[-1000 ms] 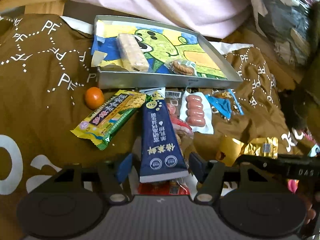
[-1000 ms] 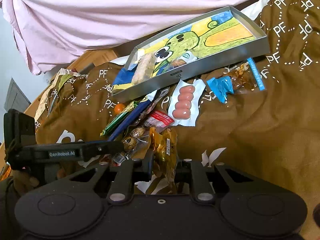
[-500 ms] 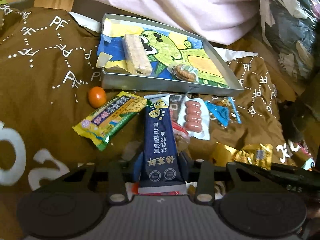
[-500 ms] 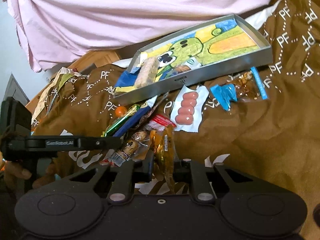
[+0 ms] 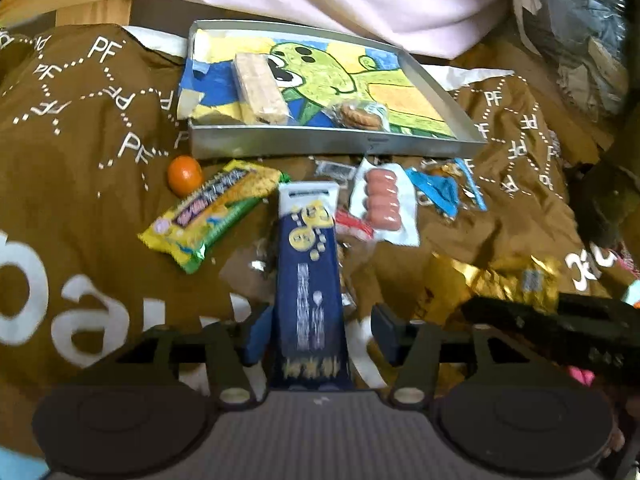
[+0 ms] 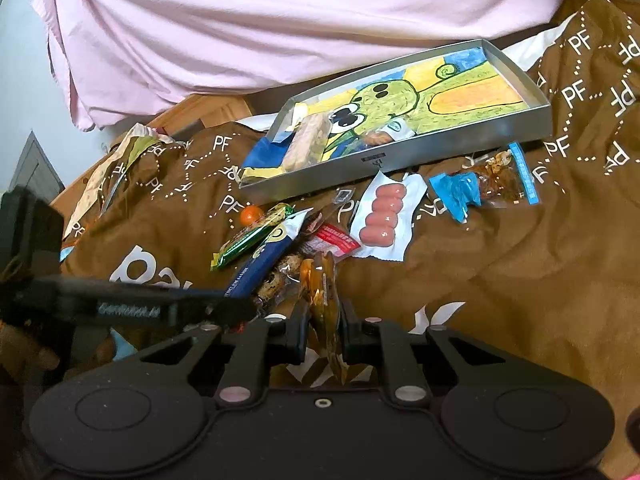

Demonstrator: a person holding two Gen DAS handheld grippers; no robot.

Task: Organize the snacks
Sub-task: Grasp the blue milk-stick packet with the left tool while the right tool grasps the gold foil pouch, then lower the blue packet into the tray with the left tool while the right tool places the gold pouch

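- Left tongs were spread fairly wide, with a navy snack packet lying lengthwise between them.
- The left pad touched the packet's edge. The right pad stood clear of it with a visible gap, so there was no clamp on it.
- Right tongs were narrow and pinched on a gold foil packet, which stood on edge between the pads, over the brown cloth.
- Metal tray sat at the far side of the cloth, with a green cartoon drawing lining its floor.
- Inside the tray, a pale wafer bar lay at the left end and a wrapped cookie lay near the front wall.
- The rest of the snacks were loose on the cloth, just in front of the tray.
- A small orange sat beside a yellow-green packet.
- A sausage pack lay to the right of the navy packet's far end.
- A blue-wrapped snack lay further right.
- More wrappers lay under the navy packet, too blurred to tell apart.
- A pink sheet hung behind the tray.
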